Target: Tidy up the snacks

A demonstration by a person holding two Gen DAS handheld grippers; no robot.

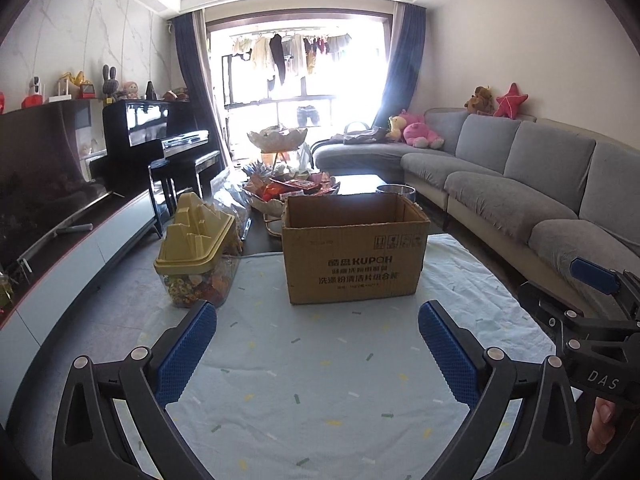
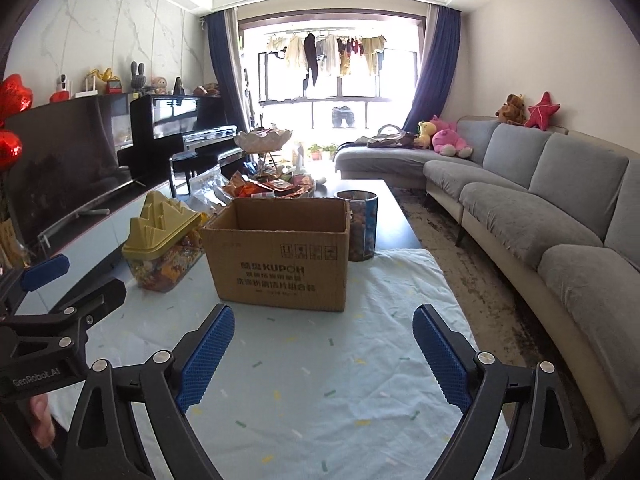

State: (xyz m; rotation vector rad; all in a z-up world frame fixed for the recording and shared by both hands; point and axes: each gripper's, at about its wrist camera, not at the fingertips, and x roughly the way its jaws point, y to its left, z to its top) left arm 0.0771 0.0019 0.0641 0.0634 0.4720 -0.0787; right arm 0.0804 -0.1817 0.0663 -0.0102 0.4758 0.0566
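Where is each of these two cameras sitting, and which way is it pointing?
Left wrist: on the left gripper, facing the cardboard box; own open fingers, the right gripper at the edge.
Right wrist: on the right gripper, facing the same box; own open fingers, the left gripper at the edge.
Shared: box, yellow-lidded container, sofa.

An open brown cardboard box [image 1: 352, 248] stands upright on the pale blue cloth, flaps up, printed "KUPOH" on its front; just to its left a clear snack container [image 1: 198, 264] with a yellow stepped lid holds colourful packets; behind the box a tiered dish [image 1: 292, 188] is piled with red and orange snack packs; a patterned canister [image 2: 362, 224] stands at the box's rear right.
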